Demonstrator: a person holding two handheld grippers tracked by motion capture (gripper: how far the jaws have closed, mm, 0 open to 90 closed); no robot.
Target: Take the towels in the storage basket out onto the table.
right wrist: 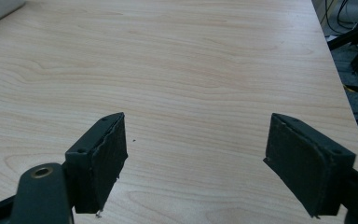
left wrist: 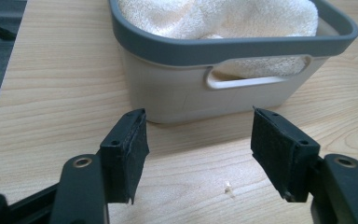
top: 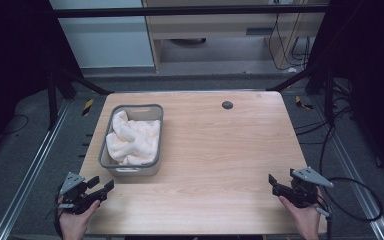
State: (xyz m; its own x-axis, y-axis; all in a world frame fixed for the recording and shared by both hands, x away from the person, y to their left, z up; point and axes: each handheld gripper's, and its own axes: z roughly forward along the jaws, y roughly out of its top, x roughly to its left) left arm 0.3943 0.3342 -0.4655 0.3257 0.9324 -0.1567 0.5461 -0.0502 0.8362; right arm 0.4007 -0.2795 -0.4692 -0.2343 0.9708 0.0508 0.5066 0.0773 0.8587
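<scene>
**A:** Where's the work?

**B:** The basket [left wrist: 233, 46] sits on the left half of the surface [top: 220, 150], with the towel [top: 132, 140] bunched inside and rising just above the rim. The left tool [top: 102, 183] is just in front of its near wall, jaws spread with nothing between them and apart from the wall.

**A:** And the other?

**B:** The right tool [top: 281, 176] hangs over bare wood at the right edge, well apart from the basket. Its jaws are also spread and empty.

**A:** So how should the left one go in?

**B:** I'd judge the towel is the thing to take. Lift the tool over the near rim, then come down on the highest fold so the pads bite cloth and not plastic. Pinch a thick bunch, because a thin edge could slip out.

**A:** What could go wrong?

**B:** The basket looks light and may ride up with the towel. Pull slowly and straight up. The right tool could steady the rim or the handle slot [left wrist: 256, 74] if it drags.
</scene>
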